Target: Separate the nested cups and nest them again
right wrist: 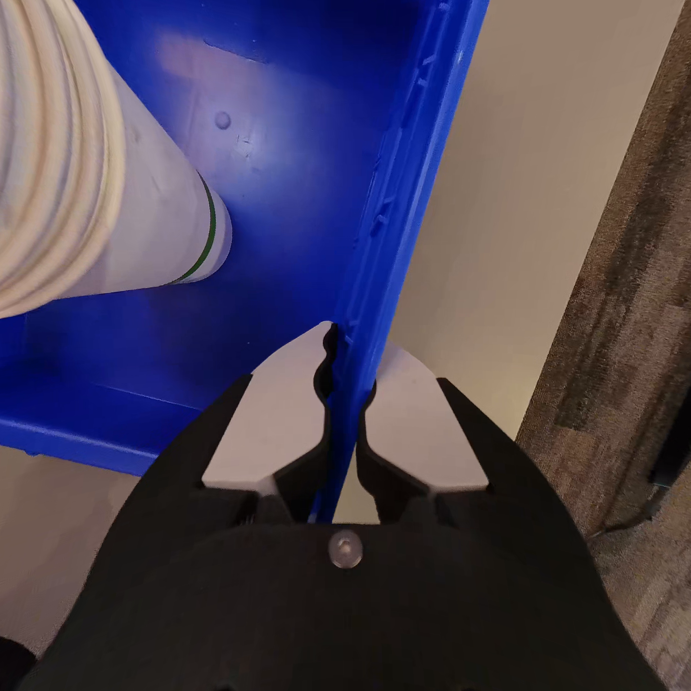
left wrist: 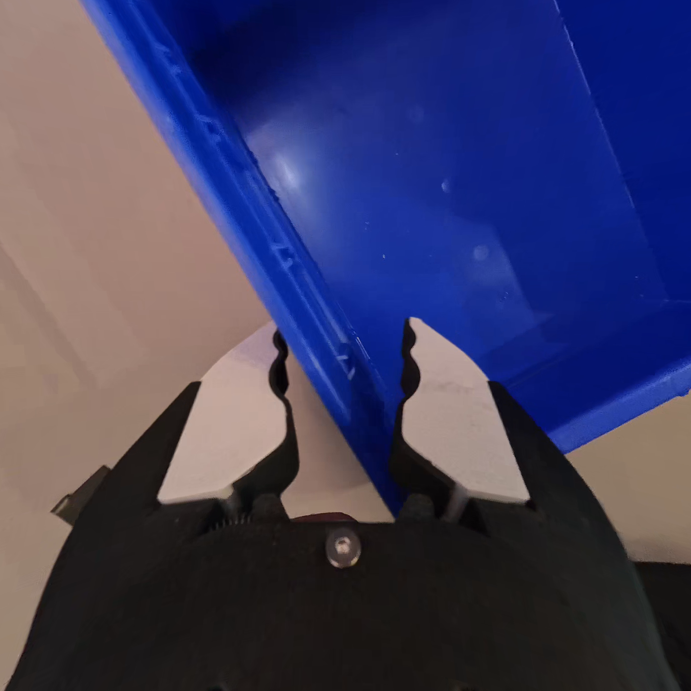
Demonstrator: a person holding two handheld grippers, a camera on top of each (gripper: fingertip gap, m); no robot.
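The blue bin (left wrist: 448,187) is cut off by the top and right edges of the left wrist view, and by the top and left edges of the right wrist view. The stack of nested cups (right wrist: 93,187) is cropped at the left edge, its rims smeared by blur, so no count can be made. The right gripper (right wrist: 351,359) has its outer fingertip mostly hidden behind the bin wall. A dark object (left wrist: 80,493) at the left is too blurred to be identified.

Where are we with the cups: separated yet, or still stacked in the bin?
Nothing looks done: the white paper cup stack still lies nested inside the blue plastic bin. In hand: right hand-held gripper clamps the bin's wall; left hand-held gripper straddles the opposite wall. Separating and re-nesting remain.
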